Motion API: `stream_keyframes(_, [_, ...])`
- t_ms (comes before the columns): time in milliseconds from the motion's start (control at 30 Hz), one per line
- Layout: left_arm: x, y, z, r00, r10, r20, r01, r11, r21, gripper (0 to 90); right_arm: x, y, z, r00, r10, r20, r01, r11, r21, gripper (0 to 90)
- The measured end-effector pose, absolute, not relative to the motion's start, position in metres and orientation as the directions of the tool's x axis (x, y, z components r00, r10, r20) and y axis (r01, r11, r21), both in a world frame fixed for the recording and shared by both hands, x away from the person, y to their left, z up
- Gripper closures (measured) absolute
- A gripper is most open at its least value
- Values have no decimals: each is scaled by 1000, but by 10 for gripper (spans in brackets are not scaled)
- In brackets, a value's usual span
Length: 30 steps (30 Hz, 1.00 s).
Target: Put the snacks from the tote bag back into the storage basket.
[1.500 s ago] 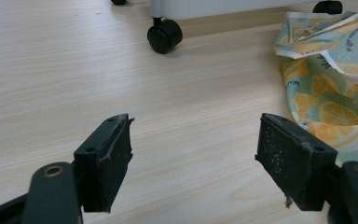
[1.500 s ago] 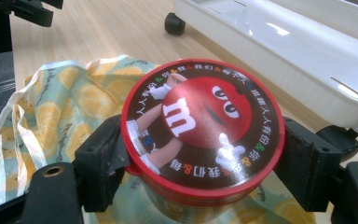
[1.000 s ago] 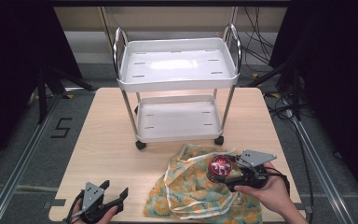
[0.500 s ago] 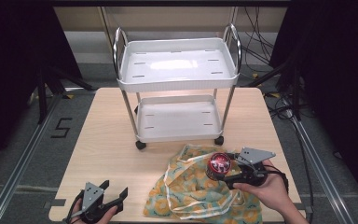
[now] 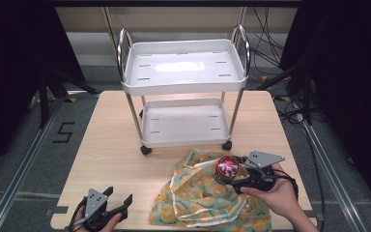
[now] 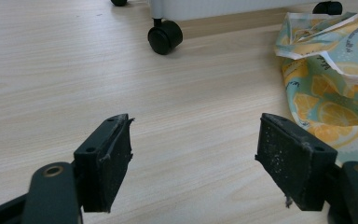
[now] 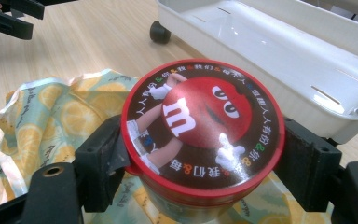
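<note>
Fingers of the right gripper (image 7: 200, 172) are closed on the red-lidded tin (image 7: 203, 128), held upright above the lemon-print cloth (image 7: 51, 121) for carrying, probably to the cart (image 5: 183, 72) ahead. Left gripper (image 6: 205, 158) fingers are spread wide, empty, over the counter (image 6: 74, 70).

The right gripper (image 7: 200, 163) has its two black fingers (image 7: 100, 163) pressed against either side of a round candy tin (image 7: 203, 128), whose red-rimmed lid shows a red M&M's character ringed with coloured lettering. Beneath and to the left lies a rumpled lemon-print cloth bag (image 7: 46, 121) on the wooden desk (image 7: 84, 37). Behind the tin stands the white cart's lower tray (image 7: 279, 51), with one black caster (image 7: 160, 31) at its corner.
</note>
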State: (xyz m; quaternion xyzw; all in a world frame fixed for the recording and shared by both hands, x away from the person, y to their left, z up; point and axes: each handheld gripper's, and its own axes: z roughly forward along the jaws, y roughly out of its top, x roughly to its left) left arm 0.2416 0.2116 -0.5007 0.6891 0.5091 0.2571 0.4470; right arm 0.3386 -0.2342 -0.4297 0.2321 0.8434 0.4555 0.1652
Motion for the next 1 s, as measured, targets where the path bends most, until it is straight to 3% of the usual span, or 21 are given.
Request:
stream_keyframes(33, [242,211,-501,347,932,-102,472,-79,878,258,337,-233,-430,-830,556,-39,271,464,843,260])
stream_keyframes(733, [241,212,-500,344,934,-93,476,-89,875,257,339,-231,-425,-819,571,-53,264,458,849,260])
stream_keyframes(833, [242,212,-501,350,931,-101,470,-81,879,257,342,-231,-424,-824,559,-90,227,472,852,260])
stream_keyframes(1000, [242,212,-501,352,931,-100,469,-83,879,257,341,-230,-422,-815,576,-64,253,452,855,260])
